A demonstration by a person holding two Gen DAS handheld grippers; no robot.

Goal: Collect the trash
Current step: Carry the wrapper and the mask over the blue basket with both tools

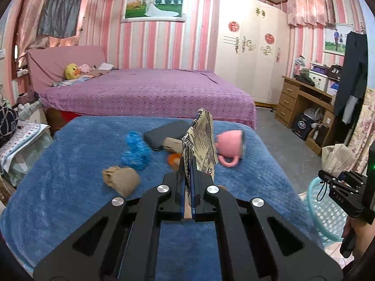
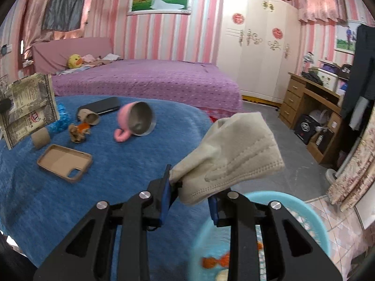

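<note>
My left gripper (image 1: pixel 187 178) is shut on a printed paper box (image 1: pixel 200 145) and holds it above the blue blanket (image 1: pixel 70 187); the box also shows in the right wrist view (image 2: pixel 28 107). My right gripper (image 2: pixel 189 187) has its jaws apart, with a beige face mask (image 2: pixel 229 159) caught on the left finger, above a light blue basket (image 2: pixel 316 220) that holds orange scraps (image 2: pixel 215 261). The right gripper with the mask also shows in the left wrist view (image 1: pixel 337 182). Cardboard tubes (image 2: pixel 89 117), a brown bundle (image 1: pixel 121 179) and a blue scrunched wrapper (image 1: pixel 136 151) lie on the blanket.
A tipped pink mug (image 2: pixel 136 121), a dark phone (image 2: pixel 100 106), a tan phone case (image 2: pixel 64 162) and a small furry toy (image 2: pixel 79 131) lie on the blanket. A purple bed (image 1: pixel 145 91) stands behind. A wooden desk (image 1: pixel 302 103) and a wardrobe (image 1: pixel 250 53) stand to the right.
</note>
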